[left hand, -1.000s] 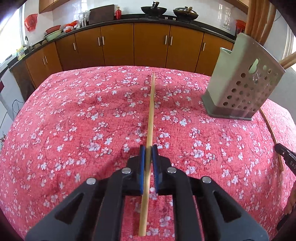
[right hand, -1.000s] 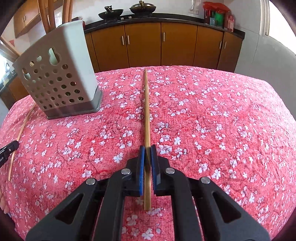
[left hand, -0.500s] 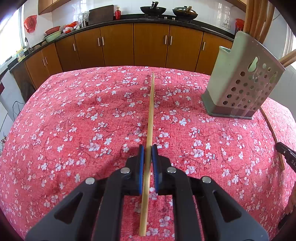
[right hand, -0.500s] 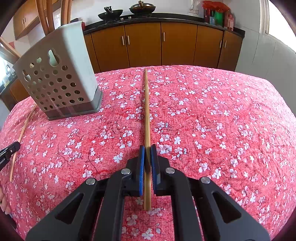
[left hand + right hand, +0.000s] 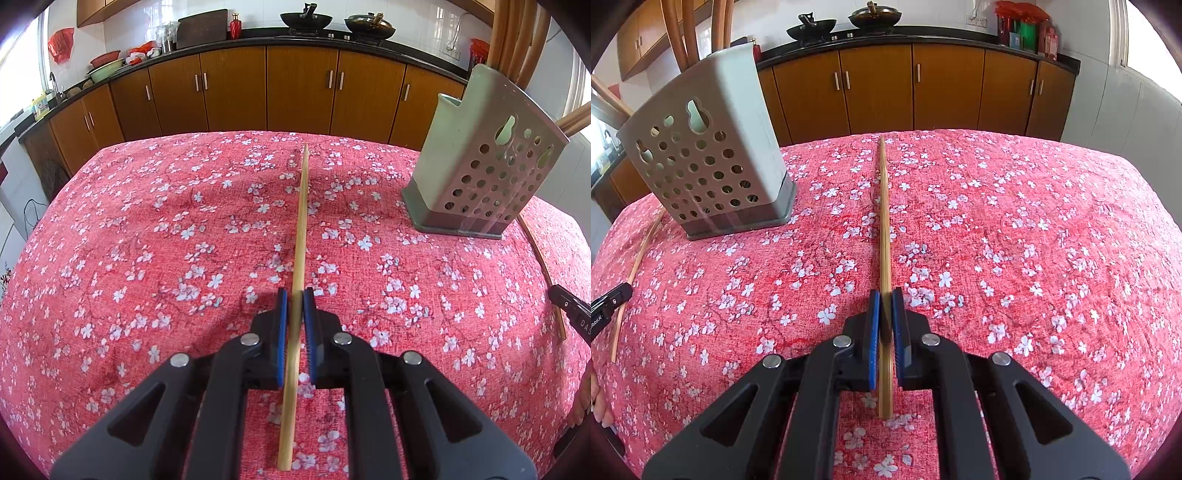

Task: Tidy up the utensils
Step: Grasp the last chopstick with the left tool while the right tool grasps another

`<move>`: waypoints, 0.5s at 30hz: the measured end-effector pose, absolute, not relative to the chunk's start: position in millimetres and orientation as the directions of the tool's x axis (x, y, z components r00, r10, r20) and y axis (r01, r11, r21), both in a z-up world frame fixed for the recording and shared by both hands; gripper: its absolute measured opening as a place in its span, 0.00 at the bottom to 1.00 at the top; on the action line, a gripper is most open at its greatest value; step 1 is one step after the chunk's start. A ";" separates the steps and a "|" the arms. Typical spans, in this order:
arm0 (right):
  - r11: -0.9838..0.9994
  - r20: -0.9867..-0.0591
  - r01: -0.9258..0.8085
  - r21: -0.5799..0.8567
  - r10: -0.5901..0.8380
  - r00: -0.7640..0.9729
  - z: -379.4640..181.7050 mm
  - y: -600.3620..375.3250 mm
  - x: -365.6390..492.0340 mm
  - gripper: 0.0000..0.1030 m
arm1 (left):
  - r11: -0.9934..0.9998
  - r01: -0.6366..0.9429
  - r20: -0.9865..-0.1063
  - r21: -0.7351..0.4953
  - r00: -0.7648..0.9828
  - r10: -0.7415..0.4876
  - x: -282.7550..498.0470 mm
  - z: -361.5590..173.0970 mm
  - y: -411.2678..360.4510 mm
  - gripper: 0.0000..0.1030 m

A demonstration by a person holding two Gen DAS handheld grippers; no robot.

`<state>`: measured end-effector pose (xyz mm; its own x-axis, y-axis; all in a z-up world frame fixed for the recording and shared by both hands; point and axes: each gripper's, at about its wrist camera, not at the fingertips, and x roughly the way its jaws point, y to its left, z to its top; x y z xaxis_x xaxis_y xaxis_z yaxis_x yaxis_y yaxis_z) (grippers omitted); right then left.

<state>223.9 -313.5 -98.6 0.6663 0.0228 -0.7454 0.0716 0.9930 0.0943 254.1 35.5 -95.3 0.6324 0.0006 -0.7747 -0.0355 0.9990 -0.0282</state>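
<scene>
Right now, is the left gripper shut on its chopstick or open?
Shut. The left gripper has both blue pads pressed against the chopstick, which runs between them and points out over the red tablecloth.

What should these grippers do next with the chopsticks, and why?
Probably lift the left gripper and tip its chopstick toward the perforated utensil holder standing to its right; both grippers are shut on chopsticks, and the holder already has utensils in it.
</scene>
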 end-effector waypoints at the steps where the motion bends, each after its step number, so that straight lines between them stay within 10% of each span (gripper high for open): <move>1: 0.993 -0.745 0.072 0.095 0.023 0.666 -98.6 -313.7 224.0 0.08 | 0.999 -0.035 -0.775 -0.029 0.632 0.000 254.0 -95.3 35.5 0.11; 15: 0.993 -0.745 0.073 0.098 0.025 0.666 -98.6 -314.1 223.0 0.08 | 0.999 -0.037 -0.776 -0.032 0.631 -0.001 255.1 -94.9 35.0 0.12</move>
<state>223.0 -314.1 -98.6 0.6661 0.0245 -0.7455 0.0729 0.9925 0.0978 255.1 35.0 -94.9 0.6313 -0.0011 -0.7755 -0.0374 0.9988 -0.0319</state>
